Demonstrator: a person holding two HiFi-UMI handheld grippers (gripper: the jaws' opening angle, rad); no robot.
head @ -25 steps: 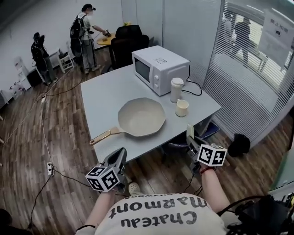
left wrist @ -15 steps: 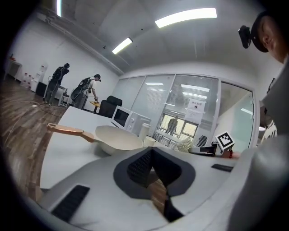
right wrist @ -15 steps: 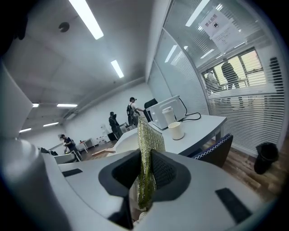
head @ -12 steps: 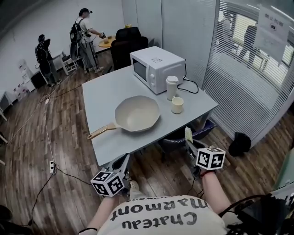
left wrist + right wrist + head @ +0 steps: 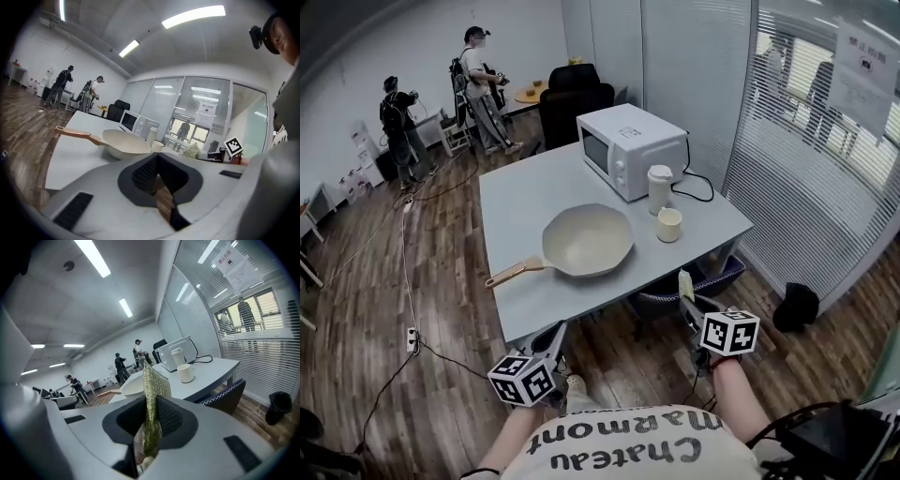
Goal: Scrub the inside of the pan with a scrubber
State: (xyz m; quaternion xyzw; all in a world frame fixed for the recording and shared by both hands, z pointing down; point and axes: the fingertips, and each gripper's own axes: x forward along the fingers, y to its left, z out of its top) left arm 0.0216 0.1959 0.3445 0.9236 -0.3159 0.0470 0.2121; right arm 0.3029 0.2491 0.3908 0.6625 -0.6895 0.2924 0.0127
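1. Left tool (image 5: 554, 331): we see it low, short of the near edge of the surface (image 5: 521, 201), over the floor (image 5: 619, 361) and well apart from the pan. Its jaws are closed together with nothing between them.
2. Pan handle (image 5: 515, 274): tan, and it points to the lower left in the head view, toward the near left corner of the surface. Its end lies near the edge, on the left tool's side.
3. Pan (image 5: 588, 241): cream, upright, open side up. It sits on the near half of the surface in front of the microwave (image 5: 633, 148). The mug (image 5: 670, 224) stands near its right rim, not touching. The pan's long axis slants across the surface, from the handle end at lower left up to the bowl at right. The inside looks bare; we cannot tell whether it is dirty.
4. Right tool (image 5: 686, 289): also short of the near edge, to the right of the pan and well apart from it. Its jaws are clamped on the scrubber (image 5: 151, 389), a thin gold mesh pad standing on edge and sticking out past the tips.
5. Step, as we judge it: approach. Scrubbing has not begun, and the scrubber is not yet in the pan.
6. Next, as we judge it: the right tool needs to go forward and left over the rim, then tip down to lay the pad's face on the inside. The left tool would have to open and take the handle so the pan does not slide. The handle points its way, so the reach is easy.
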